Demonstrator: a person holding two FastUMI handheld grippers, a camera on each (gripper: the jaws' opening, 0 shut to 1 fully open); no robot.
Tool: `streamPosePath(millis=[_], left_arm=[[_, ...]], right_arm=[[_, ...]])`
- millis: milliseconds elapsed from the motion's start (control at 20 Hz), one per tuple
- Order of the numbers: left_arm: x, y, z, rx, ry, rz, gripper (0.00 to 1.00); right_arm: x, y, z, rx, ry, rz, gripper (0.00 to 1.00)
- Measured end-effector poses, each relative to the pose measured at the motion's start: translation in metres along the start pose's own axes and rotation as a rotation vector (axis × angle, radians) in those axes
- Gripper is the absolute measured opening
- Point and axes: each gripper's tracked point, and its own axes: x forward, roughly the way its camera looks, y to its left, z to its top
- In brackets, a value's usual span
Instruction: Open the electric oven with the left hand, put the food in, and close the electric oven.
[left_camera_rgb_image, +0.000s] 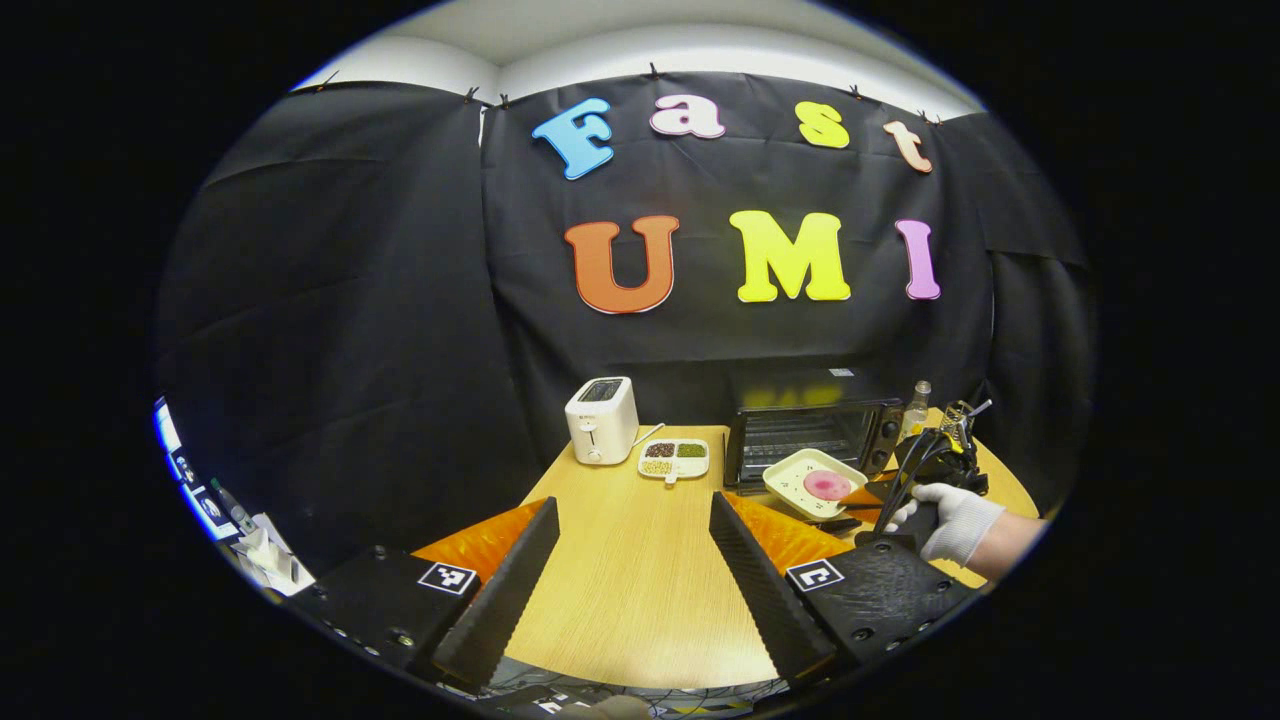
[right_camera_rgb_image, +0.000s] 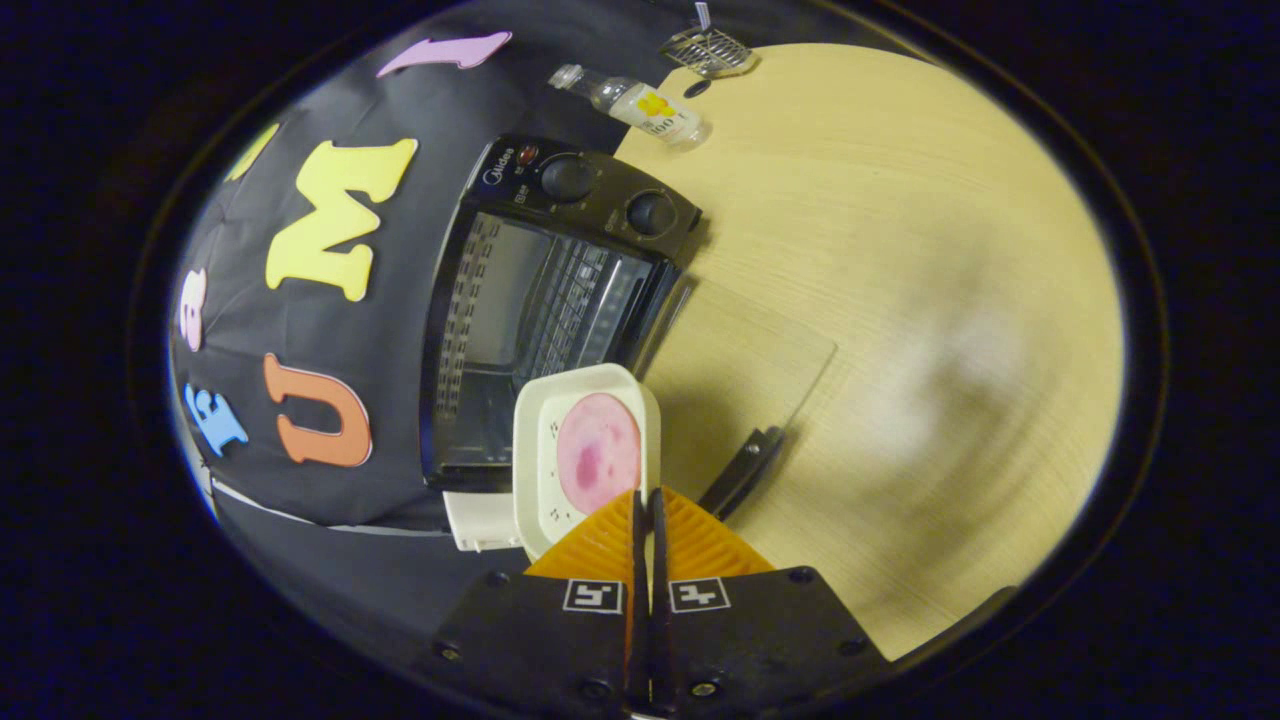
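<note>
The black electric oven (left_camera_rgb_image: 808, 428) stands at the back of the wooden table with its glass door (right_camera_rgb_image: 740, 370) folded down flat and its cavity (right_camera_rgb_image: 530, 310) showing the rack. A white tray (right_camera_rgb_image: 585, 450) carrying a pink round slice of food (right_camera_rgb_image: 598, 450) hangs tilted just in front of the opening, above the door. My right gripper (right_camera_rgb_image: 647, 500) is shut on the tray's near rim. In the left gripper view, a gloved hand (left_camera_rgb_image: 955, 520) holds that gripper (left_camera_rgb_image: 880, 490) by the tray (left_camera_rgb_image: 815, 483). My left gripper (left_camera_rgb_image: 633, 503) is open over the table, well back from the oven.
A white toaster (left_camera_rgb_image: 600, 420) and a divided dish of beans (left_camera_rgb_image: 675, 458) sit left of the oven. A small bottle (right_camera_rgb_image: 640, 105) stands beside the oven's knob side, with a wire rack piece (right_camera_rgb_image: 705, 45) beyond it. Bare table (left_camera_rgb_image: 620, 620) lies under my left gripper.
</note>
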Motion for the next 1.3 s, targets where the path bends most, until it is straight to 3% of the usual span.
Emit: streamPosePath(millis=[450, 700, 850, 1000, 1100, 1250, 1300], left_arm=[[0.049, -0.002, 0.0, -0.009, 0.041, 0.103, 0.97], [0.062, 0.001, -0.003, -0.03, 0.074, 0.164, 0.97], [0.063, -0.005, -0.005, -0.022, 0.086, 0.172, 0.97], [0.061, -0.012, -0.005, -0.011, 0.086, 0.174, 0.97], [0.059, -0.019, -0.003, -0.008, 0.085, 0.169, 0.97], [0.057, -0.026, 0.002, -0.008, 0.067, 0.153, 0.97], [0.055, -0.029, 0.003, -0.009, 0.064, 0.146, 0.97]], right_arm=[[0.082, 0.046, 0.066, -0.062, -0.054, 0.02, 0.04], [0.107, 0.062, 0.082, -0.098, -0.082, 0.079, 0.04], [0.108, 0.07, 0.095, -0.102, -0.115, 0.152, 0.06], [0.104, 0.077, 0.1, -0.127, -0.111, 0.215, 0.18], [0.099, 0.073, 0.102, -0.143, -0.104, 0.213, 0.31], [0.084, 0.065, 0.098, -0.136, -0.082, 0.204, 0.38], [0.077, 0.062, 0.097, -0.144, -0.077, 0.201, 0.34]])
